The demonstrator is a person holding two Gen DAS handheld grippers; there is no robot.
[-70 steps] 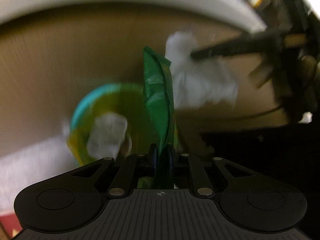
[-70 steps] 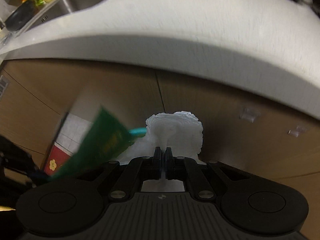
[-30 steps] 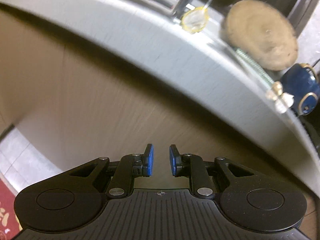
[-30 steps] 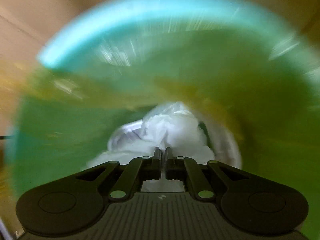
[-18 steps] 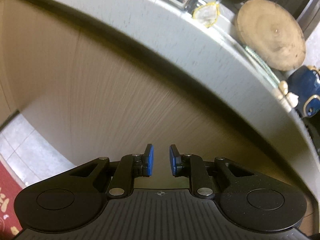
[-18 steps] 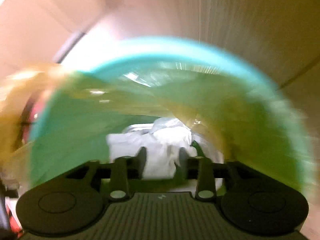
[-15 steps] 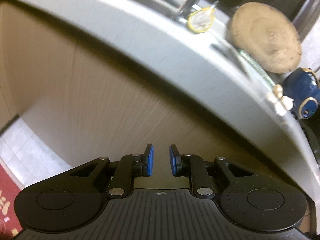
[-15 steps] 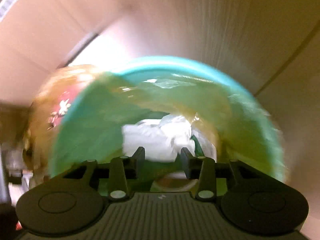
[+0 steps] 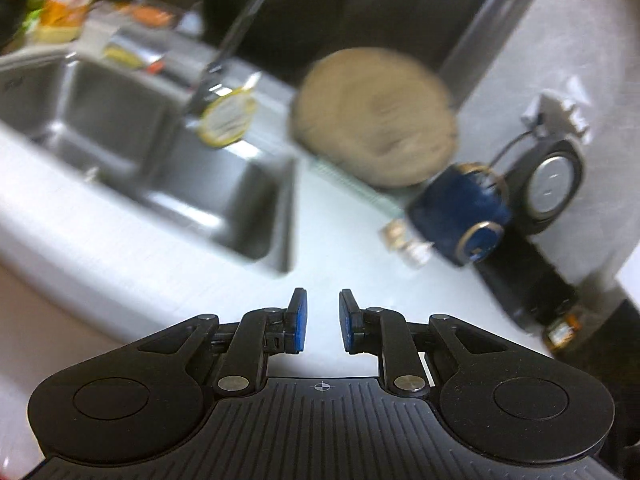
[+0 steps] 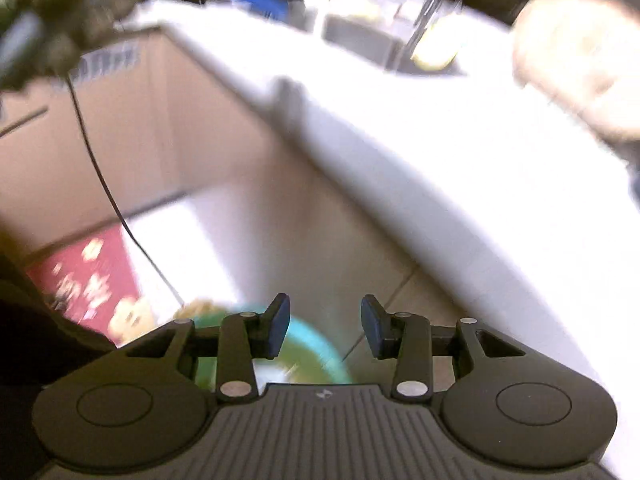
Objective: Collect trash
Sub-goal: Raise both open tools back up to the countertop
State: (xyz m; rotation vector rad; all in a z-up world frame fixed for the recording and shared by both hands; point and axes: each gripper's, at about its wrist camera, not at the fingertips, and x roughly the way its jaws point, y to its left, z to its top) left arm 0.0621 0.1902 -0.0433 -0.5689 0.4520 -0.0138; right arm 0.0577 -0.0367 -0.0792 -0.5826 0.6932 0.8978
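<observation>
While the left hand-held gripper [image 9: 320, 326] hovers spread above the tabletop [image 9: 340, 252], the right hand-held gripper [image 10: 324, 330], just opened, hangs empty over the bin [image 10: 308, 352].

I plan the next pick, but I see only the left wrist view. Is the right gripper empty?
Observer: Yes. The right gripper is open with nothing between its pads; its jaws have just been opening.
Operator: Is the bin visible?
Observer: Yes, blurred. The bin, teal rim and green liner, shows low behind that gripper.
Operator: What lies beside it?
Observer: A red mat lies on the floor, left of the bin in the picture.
</observation>
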